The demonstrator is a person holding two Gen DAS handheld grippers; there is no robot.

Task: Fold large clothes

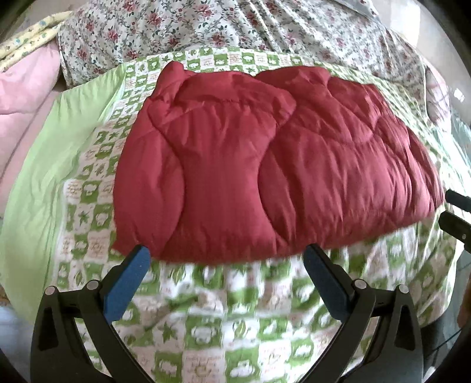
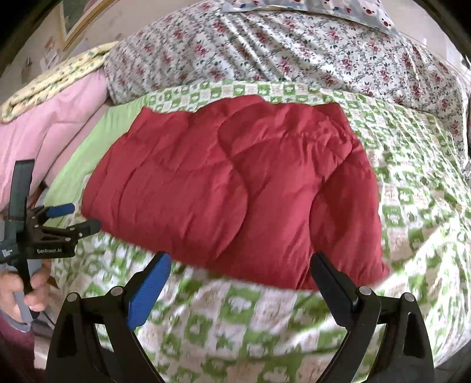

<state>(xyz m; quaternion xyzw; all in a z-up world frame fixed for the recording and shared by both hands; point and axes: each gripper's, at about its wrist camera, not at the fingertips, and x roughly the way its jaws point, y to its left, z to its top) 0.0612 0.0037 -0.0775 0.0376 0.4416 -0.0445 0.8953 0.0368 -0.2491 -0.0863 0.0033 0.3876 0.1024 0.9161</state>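
Red padded jacket lies on the green-checked bedspread already folded into a compact bundle, so little seems left, while left tool and right tool hover spread and empty.

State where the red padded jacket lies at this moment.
In both wrist views the red padded jacket lies folded on the green-and-white checked bedcover, just ahead of both open grippers, with the floral quilt behind it.
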